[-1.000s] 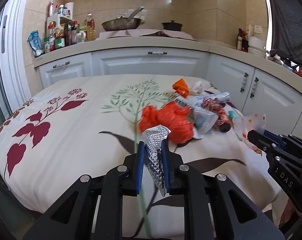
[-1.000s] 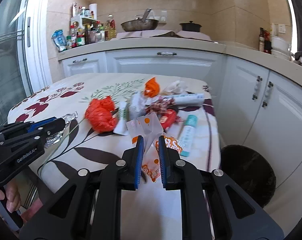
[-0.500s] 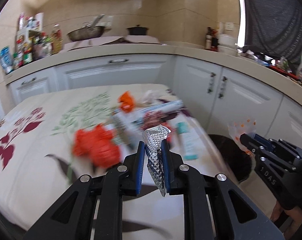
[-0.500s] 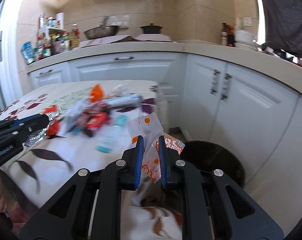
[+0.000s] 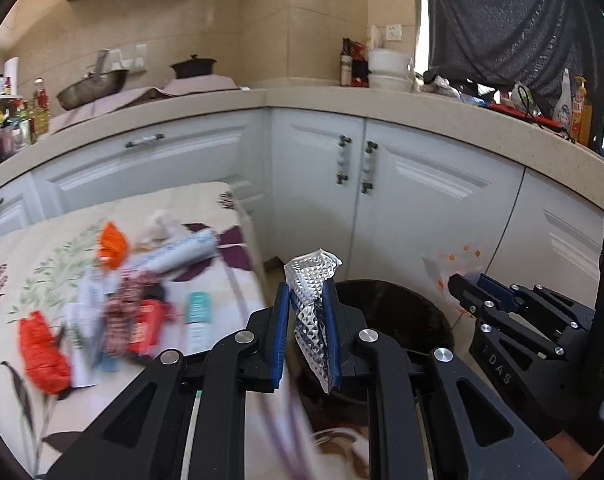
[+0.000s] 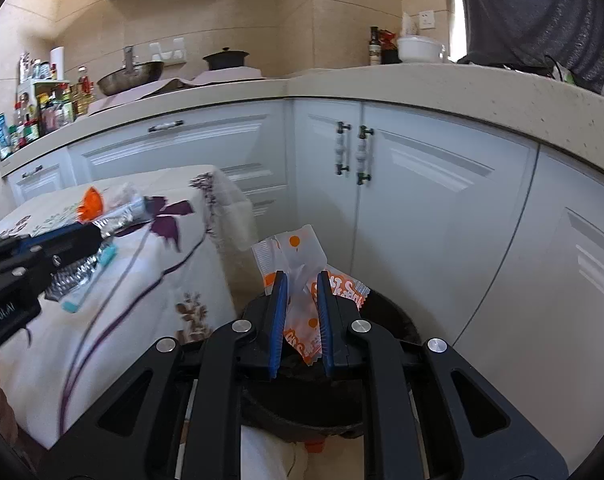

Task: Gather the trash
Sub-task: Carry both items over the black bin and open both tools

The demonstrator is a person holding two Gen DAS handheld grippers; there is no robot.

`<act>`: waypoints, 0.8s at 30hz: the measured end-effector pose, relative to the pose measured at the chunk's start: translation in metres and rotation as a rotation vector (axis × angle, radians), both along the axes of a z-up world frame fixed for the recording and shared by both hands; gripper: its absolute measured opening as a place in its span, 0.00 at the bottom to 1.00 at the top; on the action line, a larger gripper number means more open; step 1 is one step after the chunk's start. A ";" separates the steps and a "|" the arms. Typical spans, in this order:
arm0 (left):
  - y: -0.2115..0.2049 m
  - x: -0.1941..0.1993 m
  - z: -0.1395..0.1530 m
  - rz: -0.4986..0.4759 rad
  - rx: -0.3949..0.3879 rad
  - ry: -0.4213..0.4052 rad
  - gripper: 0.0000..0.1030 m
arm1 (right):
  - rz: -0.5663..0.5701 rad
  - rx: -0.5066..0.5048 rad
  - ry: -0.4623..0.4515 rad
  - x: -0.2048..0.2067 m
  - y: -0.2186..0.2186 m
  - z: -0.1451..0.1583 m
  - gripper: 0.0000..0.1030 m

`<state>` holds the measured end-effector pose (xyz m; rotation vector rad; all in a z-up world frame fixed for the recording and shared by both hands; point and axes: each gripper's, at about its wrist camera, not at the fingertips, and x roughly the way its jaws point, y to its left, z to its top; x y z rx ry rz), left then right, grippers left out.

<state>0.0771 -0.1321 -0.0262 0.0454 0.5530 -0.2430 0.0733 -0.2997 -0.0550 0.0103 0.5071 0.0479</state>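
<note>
My left gripper (image 5: 306, 292) is shut on a crinkled silver foil wrapper (image 5: 312, 280), which sticks up between the blue pads. Just beyond and below it stands the black trash bin (image 5: 398, 312) on the floor. My right gripper (image 6: 299, 284) is shut on a white-and-orange plastic wrapper (image 6: 291, 256), held right over the trash bin (image 6: 398, 320). The right gripper (image 5: 456, 282) also shows at the right of the left wrist view, and the left gripper (image 6: 97, 236) at the left of the right wrist view. Several pieces of trash (image 5: 141, 312) lie blurred on the floral-cloth table (image 5: 33, 256).
White cabinet doors (image 6: 422, 208) and the counter corner stand close behind the bin. The table corner (image 6: 221, 184) with its hanging cloth is just left of the bin. A dark garment (image 5: 514, 20) hangs at the upper right. A pan and pot sit on the far counter.
Both grippers swung right, away from the table toward the bin, each keeping its wrapper. The trash pile slid to the left of view and the bin came in under the fingers.
</note>
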 end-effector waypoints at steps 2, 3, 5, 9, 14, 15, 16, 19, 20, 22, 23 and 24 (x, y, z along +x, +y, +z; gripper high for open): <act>-0.013 0.008 -0.003 -0.009 0.000 0.015 0.17 | -0.008 0.004 0.001 0.005 -0.008 -0.001 0.14; -0.017 0.012 -0.004 -0.010 -0.001 0.021 0.17 | -0.014 0.006 0.001 0.009 -0.012 -0.002 0.14; -0.026 0.018 -0.006 -0.014 -0.008 0.028 0.17 | -0.022 0.012 0.001 0.014 -0.020 -0.004 0.15; -0.045 0.031 -0.013 -0.013 -0.004 0.043 0.17 | -0.036 0.024 0.009 0.026 -0.034 -0.009 0.15; -0.059 0.047 -0.026 -0.001 0.009 0.079 0.17 | -0.049 0.037 0.025 0.038 -0.047 -0.018 0.15; -0.062 0.050 -0.028 0.000 0.010 0.084 0.17 | -0.051 0.040 0.028 0.039 -0.049 -0.019 0.15; -0.063 0.053 -0.031 0.003 0.012 0.089 0.17 | -0.054 0.042 0.032 0.042 -0.051 -0.022 0.15; -0.068 0.059 -0.038 0.009 0.020 0.104 0.17 | -0.059 0.047 0.044 0.050 -0.055 -0.026 0.15; -0.068 0.060 -0.038 0.010 0.021 0.107 0.17 | -0.060 0.047 0.048 0.053 -0.056 -0.029 0.15; -0.069 0.064 -0.041 0.013 0.022 0.110 0.17 | -0.062 0.046 0.052 0.056 -0.056 -0.031 0.15; -0.071 0.066 -0.042 0.015 0.022 0.111 0.17 | -0.062 0.047 0.055 0.059 -0.057 -0.032 0.15; -0.071 0.068 -0.043 0.019 0.023 0.113 0.17 | -0.063 0.046 0.060 0.062 -0.057 -0.035 0.15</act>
